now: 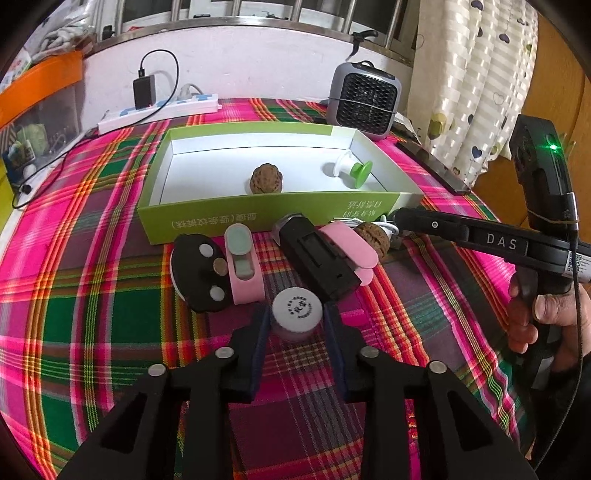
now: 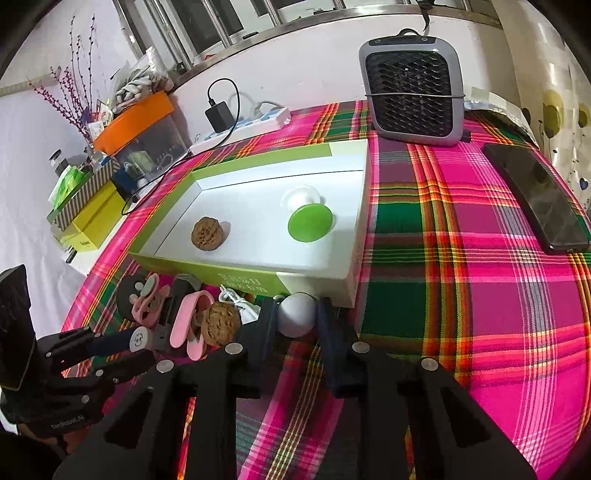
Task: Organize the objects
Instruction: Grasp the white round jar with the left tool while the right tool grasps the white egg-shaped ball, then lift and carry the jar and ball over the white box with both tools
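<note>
Two upright items (image 1: 296,312) (image 2: 296,318) between open jaws

A walnut (image 1: 266,178) and a suction knob (image 1: 352,168) are lying in the box (image 1: 207,218) — the knob sitting right — while a capped jar (image 1: 296,309) is standing before it, on the cloth (image 1: 92,295).

Bright even indoor light, soft shadows, fisheye-warped dark edges.

wall (image 1: 240,70) – white | window (image 1: 258,11) – barred | curtain (image 1: 472,81) – heart-patterned | tablecloth (image 2: 461,258) – plaid
</note>
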Action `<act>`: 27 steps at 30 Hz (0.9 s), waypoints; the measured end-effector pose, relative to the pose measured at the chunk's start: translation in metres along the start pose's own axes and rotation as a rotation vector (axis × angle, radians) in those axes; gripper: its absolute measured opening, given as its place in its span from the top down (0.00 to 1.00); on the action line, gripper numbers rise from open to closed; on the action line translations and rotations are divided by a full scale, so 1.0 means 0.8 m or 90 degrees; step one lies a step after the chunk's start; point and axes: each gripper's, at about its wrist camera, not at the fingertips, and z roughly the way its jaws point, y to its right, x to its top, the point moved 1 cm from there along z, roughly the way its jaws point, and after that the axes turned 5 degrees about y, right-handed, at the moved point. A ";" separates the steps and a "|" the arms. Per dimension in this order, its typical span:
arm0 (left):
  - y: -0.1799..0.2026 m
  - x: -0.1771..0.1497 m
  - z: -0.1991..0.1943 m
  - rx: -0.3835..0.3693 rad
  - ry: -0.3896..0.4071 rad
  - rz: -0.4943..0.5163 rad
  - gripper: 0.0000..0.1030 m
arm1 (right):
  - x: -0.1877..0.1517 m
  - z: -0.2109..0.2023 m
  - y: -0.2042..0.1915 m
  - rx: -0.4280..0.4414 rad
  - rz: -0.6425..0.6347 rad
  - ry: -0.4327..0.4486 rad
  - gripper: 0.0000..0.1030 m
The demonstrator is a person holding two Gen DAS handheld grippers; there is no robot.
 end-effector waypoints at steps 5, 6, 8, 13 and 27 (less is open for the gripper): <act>0.000 0.000 -0.001 0.001 0.008 0.003 0.75 | -0.002 -0.007 -0.001 0.002 -0.002 0.008 0.77; 0.000 0.000 -0.002 0.000 0.010 0.004 0.75 | -0.003 -0.008 0.000 0.003 -0.002 0.009 0.77; 0.000 -0.001 -0.004 -0.001 0.012 0.003 0.75 | -0.004 -0.010 -0.002 0.003 -0.005 0.012 0.77; 0.001 -0.001 -0.015 -0.003 0.023 0.005 0.75 | -0.006 -0.021 -0.009 0.007 -0.014 0.023 0.77; 0.010 0.005 -0.034 -0.003 0.048 0.012 0.75 | -0.012 -0.048 -0.048 0.019 -0.059 0.050 0.77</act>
